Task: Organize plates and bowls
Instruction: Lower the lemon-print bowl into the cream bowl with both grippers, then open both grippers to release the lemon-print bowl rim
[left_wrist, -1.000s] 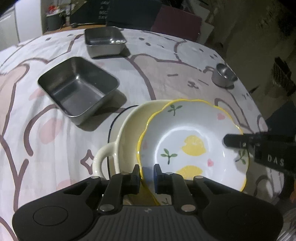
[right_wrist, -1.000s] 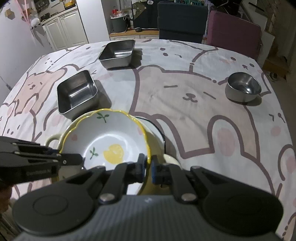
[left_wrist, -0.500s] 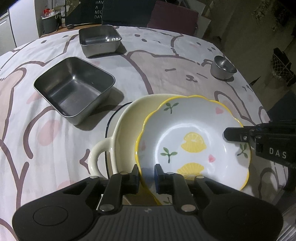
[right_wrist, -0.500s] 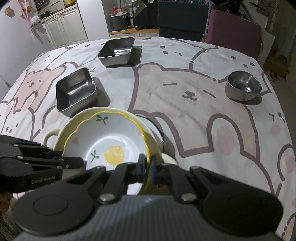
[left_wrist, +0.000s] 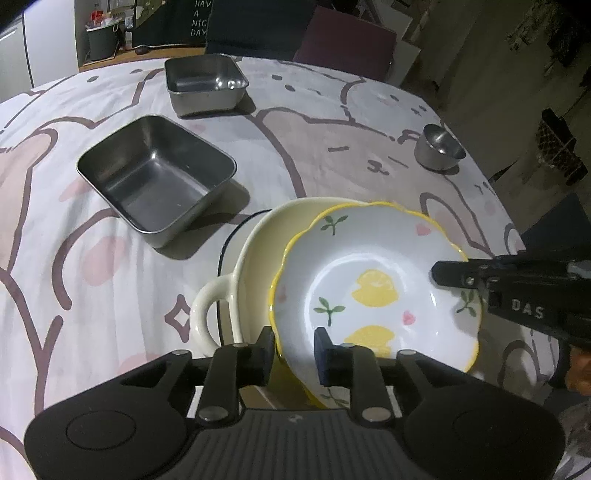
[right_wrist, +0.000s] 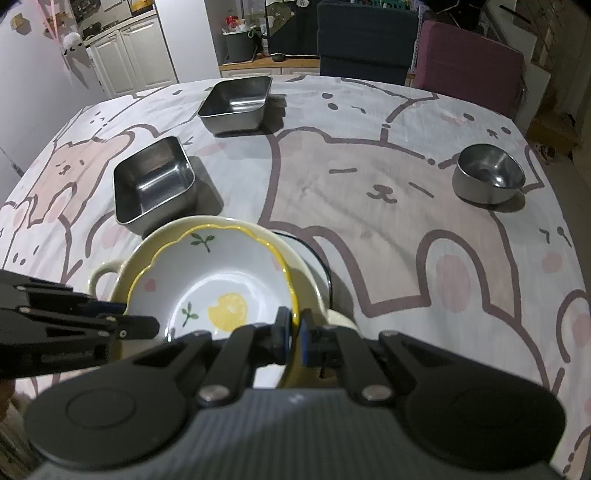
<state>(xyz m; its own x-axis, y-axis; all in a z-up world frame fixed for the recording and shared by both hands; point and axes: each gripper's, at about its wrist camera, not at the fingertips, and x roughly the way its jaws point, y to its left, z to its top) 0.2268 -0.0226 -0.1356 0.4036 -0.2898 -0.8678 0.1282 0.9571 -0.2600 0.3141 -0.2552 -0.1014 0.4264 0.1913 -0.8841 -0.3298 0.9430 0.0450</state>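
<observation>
At the bottom centre of the left wrist view, the left gripper (left_wrist: 294, 345) straddles the near rim of the lemon plate (left_wrist: 373, 291) – its jaws have just been opening, and now a gap shows between the right pad and the plate's inner face, so the rim sits between them without being pinched. On the right edge of that view the right gripper (left_wrist: 448, 273) reaches in and meets the plate's far rim.

Low in the centre of the right wrist view, the right gripper (right_wrist: 293, 334) is clamped narrow on the yellow-edged rim of the lemon plate (right_wrist: 218, 284); the left gripper (right_wrist: 144, 328) comes in from the lower left of that frame.

The plate, white with lemons, green sprigs and pink hearts, lies inside the cream handled bowl (left_wrist: 255, 254), which rests on a dark-rimmed dish (left_wrist: 236, 236) of which only an arc is visible. All three stand on the bear-print tablecloth (left_wrist: 332, 162).

Towards the upper left of the left wrist view sit two square steel trays – the near steel tray (left_wrist: 155, 177) just beyond the stack, the far steel tray (left_wrist: 205, 83) further up. A round steel bowl (left_wrist: 437, 147) stands well apart at the upper right.
</observation>
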